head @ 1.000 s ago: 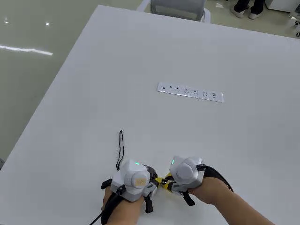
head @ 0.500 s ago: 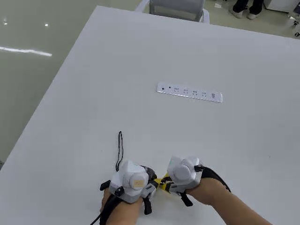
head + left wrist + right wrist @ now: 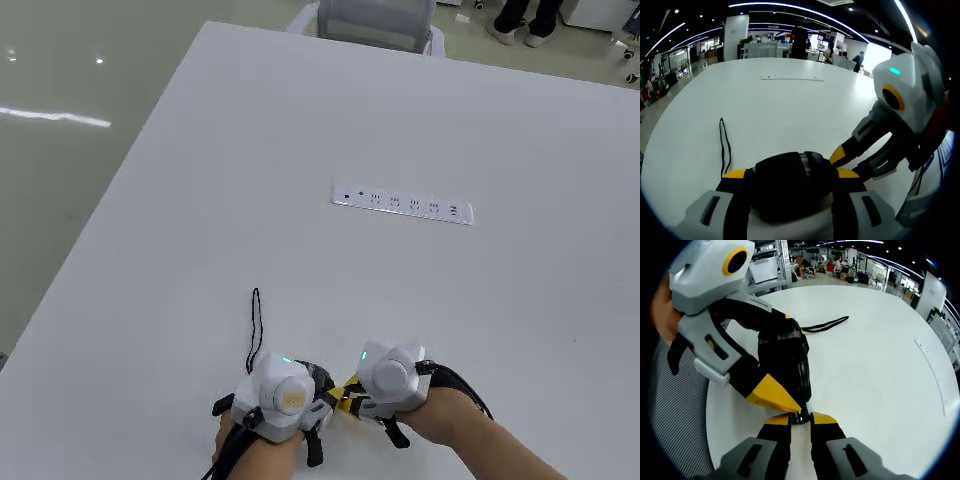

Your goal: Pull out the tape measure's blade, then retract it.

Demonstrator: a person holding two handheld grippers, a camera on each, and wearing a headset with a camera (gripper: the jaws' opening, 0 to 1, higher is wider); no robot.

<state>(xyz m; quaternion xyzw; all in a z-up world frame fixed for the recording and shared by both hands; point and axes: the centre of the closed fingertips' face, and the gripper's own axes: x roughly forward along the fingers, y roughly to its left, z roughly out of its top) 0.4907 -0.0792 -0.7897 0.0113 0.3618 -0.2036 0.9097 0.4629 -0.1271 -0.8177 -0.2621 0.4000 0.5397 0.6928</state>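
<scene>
At the near edge of the wide white bench (image 3: 180,220), the two claws meet nose to nose, the left one beside the right one, with the black round-bodied tape measure (image 3: 784,357) between them. The left claw (image 3: 790,175) is closed around the case. Its yellow-tipped jaws press on opposite sides of the black body, which fills the gap between them and rests on the bench top. The right claw (image 3: 800,419) faces the case from the right and is nearly shut. Its two yellow tips are only a sliver apart, pinching a small dark end tab (image 3: 800,415) that sits right against the edge of the case. In the left gripper view, one yellow tip of the right claw touches the right side of the case, just beside the left claw's own jaw. A thin black wrist cord (image 3: 255,325) runs from the case toward the far side and lies slack in a narrow loop on the bench, just left of the left claw. Well apart from the claws, farther across the bench and a little to the right, a long white power strip (image 3: 403,204) lies flat. A grey chair (image 3: 375,18) stands at the far edge. The person's right forearm (image 3: 500,455) reaches in from the near right corner.
</scene>
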